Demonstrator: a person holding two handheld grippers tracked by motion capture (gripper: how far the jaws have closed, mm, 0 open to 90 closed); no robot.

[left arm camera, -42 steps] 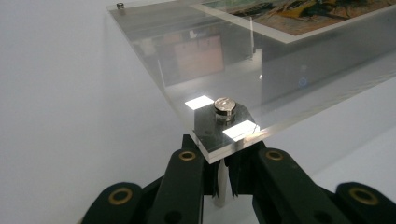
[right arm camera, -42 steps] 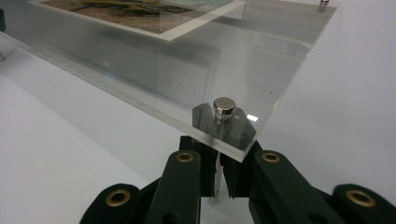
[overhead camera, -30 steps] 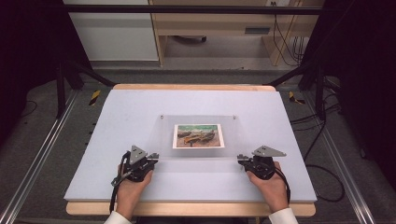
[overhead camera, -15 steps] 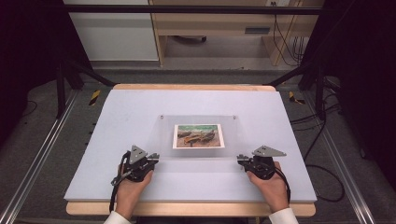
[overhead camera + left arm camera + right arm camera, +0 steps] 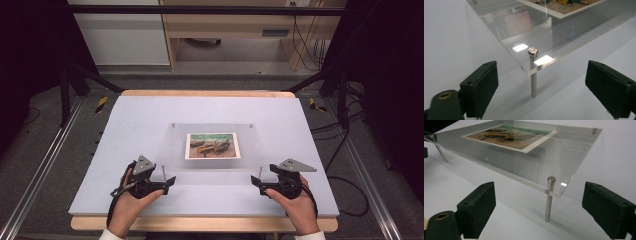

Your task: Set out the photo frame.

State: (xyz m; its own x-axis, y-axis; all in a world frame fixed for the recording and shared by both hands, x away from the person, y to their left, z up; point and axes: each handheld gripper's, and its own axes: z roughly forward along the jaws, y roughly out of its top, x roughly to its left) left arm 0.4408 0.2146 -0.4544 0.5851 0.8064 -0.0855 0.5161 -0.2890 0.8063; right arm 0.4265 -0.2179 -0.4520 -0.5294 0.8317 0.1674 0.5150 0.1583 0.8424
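A clear acrylic plate [image 5: 175,150] stands on thin metal posts in the middle of the white table, with a landscape picture [image 5: 212,145] lying flat in it. My left gripper [image 5: 167,181] sits at the plate's near left corner. Its jaws have just been opening and stand wide open [image 5: 544,75] on either side of the corner post [image 5: 533,75], not touching it. My right gripper [image 5: 256,185] is at the near right corner. It has also just been opening and is open [image 5: 541,195], with that corner's post [image 5: 549,200] between the jaws, untouched.
The white table top [image 5: 125,130] has a wooden edge toward the person. Dark frame rails run along both sides, with cables [image 5: 350,195] on the floor at the right. A wooden desk stands beyond the far edge.
Both hands rest in the same spots as before. The plate and the picture have not moved.
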